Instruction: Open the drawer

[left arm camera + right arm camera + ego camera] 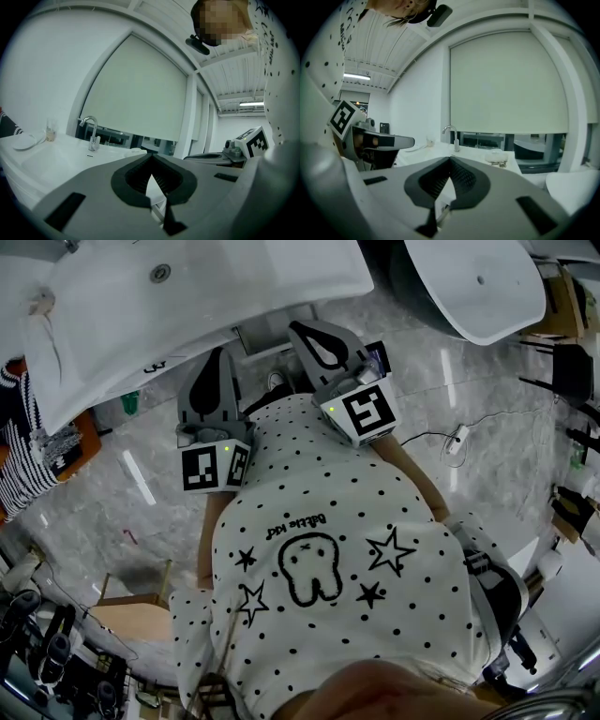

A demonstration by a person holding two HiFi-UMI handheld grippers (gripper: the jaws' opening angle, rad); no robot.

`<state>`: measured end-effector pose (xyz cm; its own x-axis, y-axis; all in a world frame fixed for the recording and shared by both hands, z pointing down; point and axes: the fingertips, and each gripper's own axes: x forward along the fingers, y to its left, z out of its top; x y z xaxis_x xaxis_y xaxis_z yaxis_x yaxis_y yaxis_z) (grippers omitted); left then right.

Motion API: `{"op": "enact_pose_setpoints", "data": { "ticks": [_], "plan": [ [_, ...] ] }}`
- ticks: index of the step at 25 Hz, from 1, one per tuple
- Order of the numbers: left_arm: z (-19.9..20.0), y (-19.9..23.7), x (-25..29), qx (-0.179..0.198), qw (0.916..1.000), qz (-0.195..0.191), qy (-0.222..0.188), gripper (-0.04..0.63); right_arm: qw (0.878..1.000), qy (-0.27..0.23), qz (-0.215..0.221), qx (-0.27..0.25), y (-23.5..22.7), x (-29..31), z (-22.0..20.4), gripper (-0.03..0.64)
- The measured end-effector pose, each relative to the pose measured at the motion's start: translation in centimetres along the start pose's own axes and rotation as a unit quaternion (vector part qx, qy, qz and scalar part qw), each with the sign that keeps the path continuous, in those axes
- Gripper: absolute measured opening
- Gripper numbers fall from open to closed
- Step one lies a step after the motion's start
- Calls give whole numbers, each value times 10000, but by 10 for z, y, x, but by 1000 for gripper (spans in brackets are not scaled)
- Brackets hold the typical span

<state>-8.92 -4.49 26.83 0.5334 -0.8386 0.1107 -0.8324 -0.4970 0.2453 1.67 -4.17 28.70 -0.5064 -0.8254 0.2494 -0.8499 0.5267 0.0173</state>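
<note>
Right tongs [450, 161] closed, jaw tips meeting, nothing between them. Past the tips is a white table [472, 150] with a chrome faucet [452, 137]. A small white item [495, 156] lies right of the faucet, too small to identify. Left tongs [410, 140] at frame left, side-on, with a marker cube [342, 117]. Roller blind [506, 79] is down over the window. Polka-dot shirt [347, 23] top left.

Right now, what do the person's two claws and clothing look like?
The left claw and right claw are grey, black-lined, each with a white cube of black square markers. The shirt is white with black dots and stars.
</note>
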Motion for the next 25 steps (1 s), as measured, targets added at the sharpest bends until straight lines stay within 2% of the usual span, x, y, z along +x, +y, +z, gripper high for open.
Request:
{"op": "enact_pose_setpoints", "data": {
  "ticks": [25],
  "plan": [
    [0,1,1,-47,10000,4,29,5,10000,12,-11,-39,0,0,1,14]
  ]
}}
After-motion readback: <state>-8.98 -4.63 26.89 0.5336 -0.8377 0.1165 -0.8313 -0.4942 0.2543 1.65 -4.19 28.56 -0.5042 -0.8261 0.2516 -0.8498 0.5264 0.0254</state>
